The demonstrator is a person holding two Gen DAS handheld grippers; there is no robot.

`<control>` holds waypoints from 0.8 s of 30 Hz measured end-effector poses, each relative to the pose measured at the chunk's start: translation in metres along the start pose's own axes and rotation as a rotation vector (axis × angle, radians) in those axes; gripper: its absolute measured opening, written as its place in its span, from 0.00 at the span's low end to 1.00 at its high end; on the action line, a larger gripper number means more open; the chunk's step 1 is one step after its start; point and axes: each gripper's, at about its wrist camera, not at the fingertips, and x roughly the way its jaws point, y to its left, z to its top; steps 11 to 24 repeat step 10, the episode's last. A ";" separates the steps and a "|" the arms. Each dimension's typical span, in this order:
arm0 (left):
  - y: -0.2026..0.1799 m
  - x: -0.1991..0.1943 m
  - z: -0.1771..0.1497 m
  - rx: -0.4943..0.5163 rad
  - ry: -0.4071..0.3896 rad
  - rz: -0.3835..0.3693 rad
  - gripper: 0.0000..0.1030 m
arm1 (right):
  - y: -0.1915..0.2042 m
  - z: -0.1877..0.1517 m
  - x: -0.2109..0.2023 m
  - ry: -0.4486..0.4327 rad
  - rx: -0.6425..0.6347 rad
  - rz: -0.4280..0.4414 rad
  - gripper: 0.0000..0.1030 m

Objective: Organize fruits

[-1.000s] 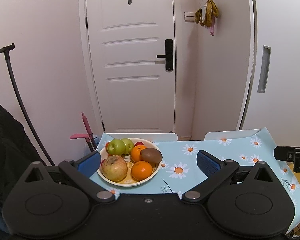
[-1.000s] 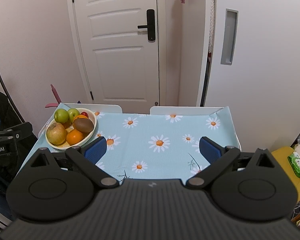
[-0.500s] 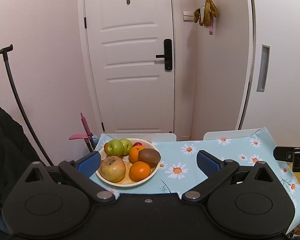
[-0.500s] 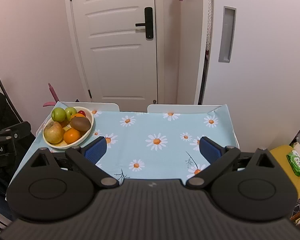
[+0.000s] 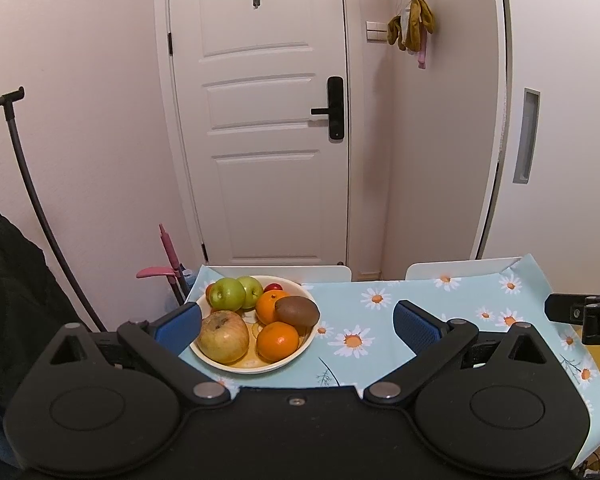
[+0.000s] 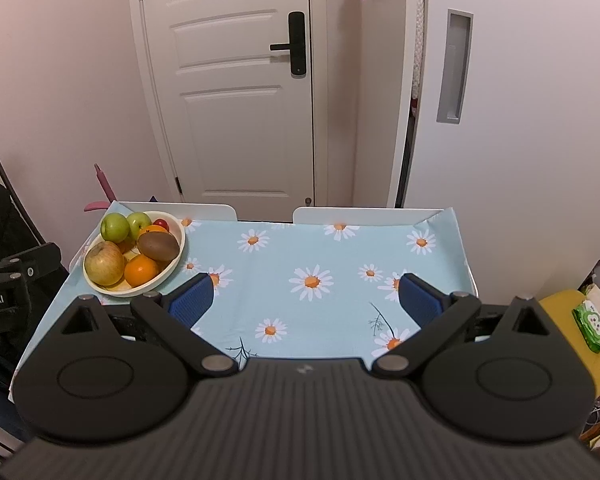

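Fruits fill a cream bowl [image 5: 305, 346] at the far-left corner of the daisy-print tablecloth [image 5: 440, 300]. In the left wrist view the left gripper [image 5: 298, 322] hangs above the near edge of the table with its blue pads spread wide and nothing between them, the bowl just beyond and partly framed by them. A brown kiwi [image 5: 297, 311] sits on top of two oranges [image 5: 278, 341], and I judge it the likeliest to roll: a nudge to either orange could tip it over the rim and onto the cloth. The large yellowish apple [image 5: 223, 336] looks bulky and smooth, so a grip set off its middle may let it squirt out sideways. The bowl stands close to the table's left edge, and a push from the right could send it toward the drop. The left pad covers part of the bowl's near-left rim, a small red fruit [image 5: 273, 287] is mostly hidden behind the far orange, and something reddish behind the green apples [image 5: 236, 293] is too hidden to name.

In the right wrist view the right gripper [image 6: 305, 300] is likewise spread and empty, above the bare middle of the cloth and well apart from the bowl [image 6: 172, 268] at far left. Both tools reaching the bowl together risk knocking each other. The bowl's bottom is buried under fruit, and part of the left tool is cut off at the frame's left edge.
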 end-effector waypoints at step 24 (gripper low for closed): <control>0.004 0.003 0.000 -0.022 0.004 -0.006 1.00 | -0.001 0.001 0.001 0.000 0.001 0.000 1.00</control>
